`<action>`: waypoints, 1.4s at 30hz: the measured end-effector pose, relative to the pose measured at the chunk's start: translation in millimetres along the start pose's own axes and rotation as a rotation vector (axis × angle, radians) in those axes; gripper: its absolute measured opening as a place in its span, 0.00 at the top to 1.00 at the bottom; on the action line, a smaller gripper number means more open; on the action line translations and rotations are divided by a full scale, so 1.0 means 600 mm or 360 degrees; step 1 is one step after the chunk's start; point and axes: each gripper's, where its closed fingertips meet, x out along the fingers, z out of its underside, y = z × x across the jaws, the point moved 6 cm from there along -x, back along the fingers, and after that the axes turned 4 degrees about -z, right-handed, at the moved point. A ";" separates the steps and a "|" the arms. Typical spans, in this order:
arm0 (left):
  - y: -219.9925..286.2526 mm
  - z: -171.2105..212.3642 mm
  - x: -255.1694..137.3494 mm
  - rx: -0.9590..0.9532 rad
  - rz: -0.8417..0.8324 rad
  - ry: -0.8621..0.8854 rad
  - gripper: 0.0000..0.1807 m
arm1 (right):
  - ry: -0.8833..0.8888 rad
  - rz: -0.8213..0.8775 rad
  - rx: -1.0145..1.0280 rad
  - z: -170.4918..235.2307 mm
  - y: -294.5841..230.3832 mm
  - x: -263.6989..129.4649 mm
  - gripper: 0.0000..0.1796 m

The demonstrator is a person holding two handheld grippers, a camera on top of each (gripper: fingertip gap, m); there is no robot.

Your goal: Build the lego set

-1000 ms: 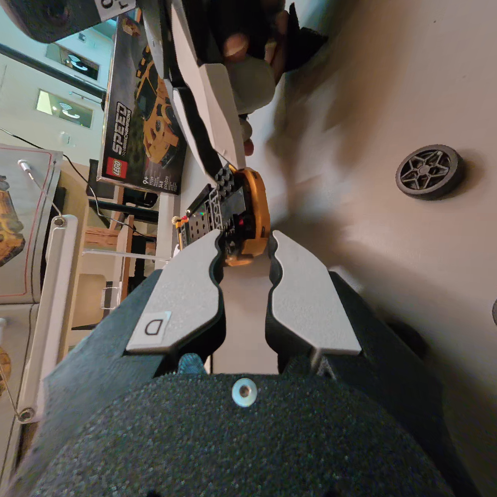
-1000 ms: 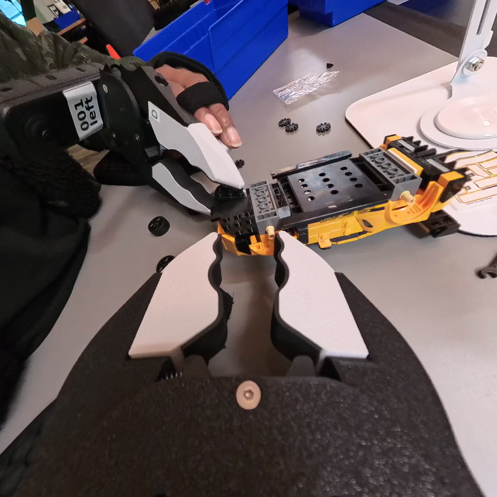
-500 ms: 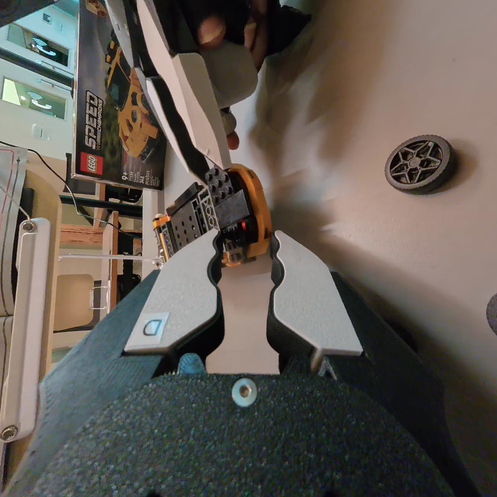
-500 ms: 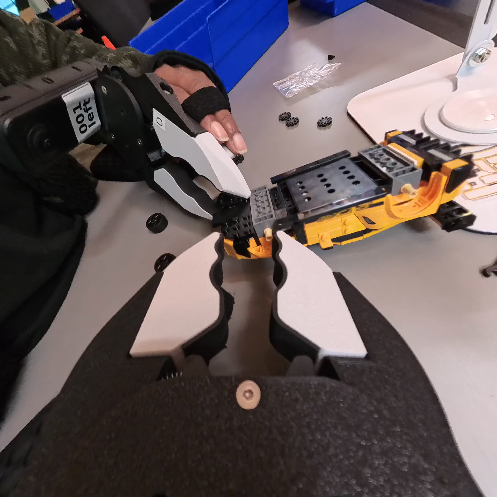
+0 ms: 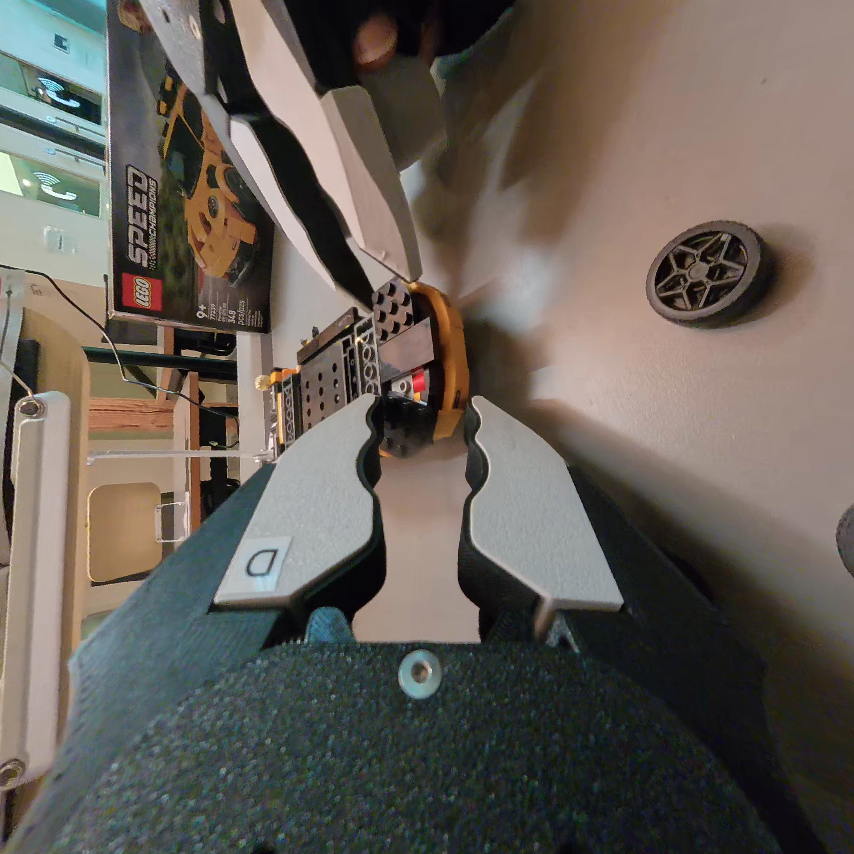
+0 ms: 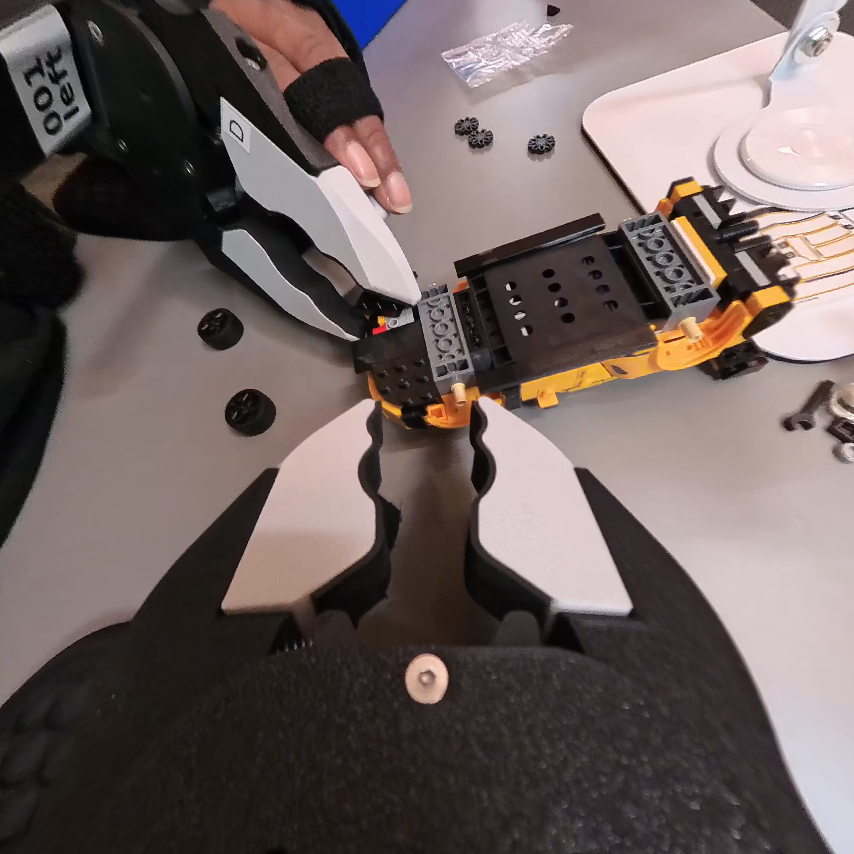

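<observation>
- Right tongs [image 6: 425,411], nearest in the right wrist view, stand partly open, fingers on either side of the orange end of the lego car [image 6: 554,323]; the tips look to touch or nearly touch it, and whether they grip it cannot be told.
- The lego car lies upside down on the grey worktop [image 6: 647,508], black perforated underside up, grey studded bricks across both ends, orange bodywork below.
- Left tongs [image 5: 420,406], in their own view, are likewise partly open around the same end of the lego car [image 5: 416,360], coming in from the end; a firm hold cannot be confirmed.
- In the right wrist view the left tongs [image 6: 383,319] show their tips at the car's end, near a small red and grey piece, with a person's gloved hand [image 6: 342,115] behind them.
- Two small black wheels [image 6: 249,411] lie on the worktop left of the car, apart from it.
- A larger spoked wheel [image 5: 707,272] lies alone in the left wrist view.
- Farther off: three small black gears [image 6: 480,136], a crinkled clear bag [image 6: 503,46], and a white stand base [image 6: 670,106] touching the car's far end.
- The set's box [image 5: 185,208] stands at the back.
</observation>
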 end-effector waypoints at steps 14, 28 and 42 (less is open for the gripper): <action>0.000 0.009 0.004 -0.0020 0.0089 -0.0020 0.75 | -0.0155 0.0442 -0.0295 -0.009 -0.057 -0.003 0.75; -0.012 0.031 -0.048 -0.0262 0.0366 -0.0065 0.80 | -0.0199 0.0429 -0.0397 -0.036 -0.102 0.025 0.76; 0.002 0.065 -0.027 -0.1330 0.0795 -0.0409 0.84 | -0.0061 0.0413 -0.0277 -0.056 -0.095 0.016 0.78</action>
